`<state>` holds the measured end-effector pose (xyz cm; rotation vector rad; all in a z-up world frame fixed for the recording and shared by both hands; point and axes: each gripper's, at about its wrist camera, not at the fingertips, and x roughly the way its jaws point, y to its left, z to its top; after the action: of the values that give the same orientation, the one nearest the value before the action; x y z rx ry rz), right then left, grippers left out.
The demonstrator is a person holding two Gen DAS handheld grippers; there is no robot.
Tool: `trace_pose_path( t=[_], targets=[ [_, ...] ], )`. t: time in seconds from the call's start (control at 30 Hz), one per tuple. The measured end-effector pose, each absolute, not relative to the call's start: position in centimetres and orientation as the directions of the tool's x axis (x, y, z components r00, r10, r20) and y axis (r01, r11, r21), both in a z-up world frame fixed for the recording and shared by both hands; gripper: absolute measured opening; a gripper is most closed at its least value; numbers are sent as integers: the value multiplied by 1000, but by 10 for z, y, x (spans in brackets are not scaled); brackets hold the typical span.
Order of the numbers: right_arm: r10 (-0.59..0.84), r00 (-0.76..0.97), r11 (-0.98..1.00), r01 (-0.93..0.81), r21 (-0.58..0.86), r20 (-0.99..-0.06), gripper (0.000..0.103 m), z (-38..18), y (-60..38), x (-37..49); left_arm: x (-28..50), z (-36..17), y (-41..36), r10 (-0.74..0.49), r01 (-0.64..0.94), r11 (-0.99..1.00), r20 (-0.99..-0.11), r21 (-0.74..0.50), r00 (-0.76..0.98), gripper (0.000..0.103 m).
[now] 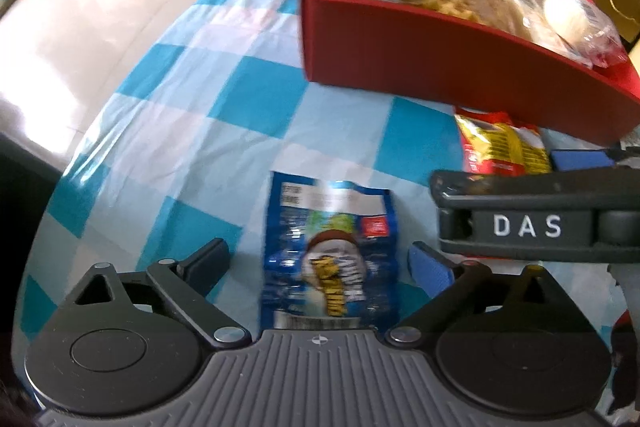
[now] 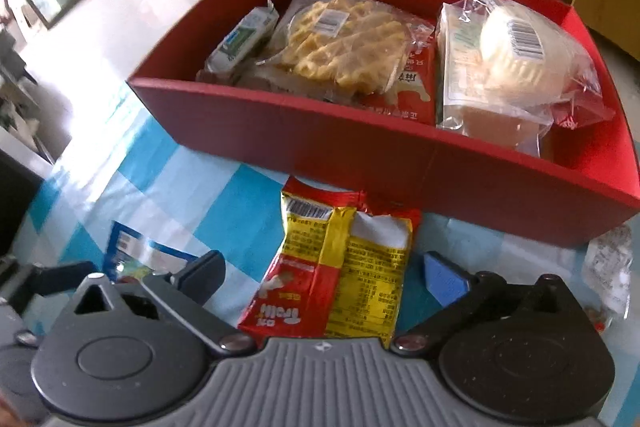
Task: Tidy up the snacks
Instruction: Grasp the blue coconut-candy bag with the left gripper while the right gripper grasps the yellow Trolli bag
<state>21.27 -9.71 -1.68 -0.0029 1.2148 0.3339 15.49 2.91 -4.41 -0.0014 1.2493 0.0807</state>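
A blue snack packet (image 1: 330, 259) is seen lying flat on a blue-checked tablecloth (image 1: 224, 131), framed between the wide-apart, untouching fingers of the left gripper (image 1: 324, 259). Beside it, a red-and-yellow packet (image 2: 340, 267) is bracketed the same way by the spread right gripper (image 2: 324, 271). Behind both, wrapped waffles (image 2: 344, 43) and a bun (image 2: 516, 55) are held in a red box (image 2: 360, 143).

We see a dark red box (image 2: 360, 147) at the upper right, on a tablecloth (image 1: 224, 99) checked blue, pale blue and white. The snack packet (image 1: 330, 259) at lower centre of the left view is blue with white and yellow print. The packet (image 2: 340, 267) in the right view is red and yellow. The waffle (image 2: 344, 43) is golden.
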Motion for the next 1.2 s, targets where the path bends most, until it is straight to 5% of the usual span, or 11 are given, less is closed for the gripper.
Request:
trace_pose_path(
  t=[0.23, 0.37, 1.07, 1.2],
  targets=[
    [209, 314, 945, -309, 109, -926, 100, -21, -90, 210, 153, -44, 41, 64, -67, 997, -949, 45, 310, 101],
    [227, 334, 939, -323, 115, -915, 59, -9, -99, 205, 154, -44, 44, 55, -66, 997, -950, 37, 306, 101],
    [266, 301, 943, -280, 181, -916, 56, 10, -126, 141, 154, -48, 40, 68, -70, 996, -942, 47, 328, 103],
    [258, 283, 942, -287, 175, -924, 56, 4, -128, 138, 147, -43, 37, 61, -65, 997, -939, 42, 338, 89]
  ],
)
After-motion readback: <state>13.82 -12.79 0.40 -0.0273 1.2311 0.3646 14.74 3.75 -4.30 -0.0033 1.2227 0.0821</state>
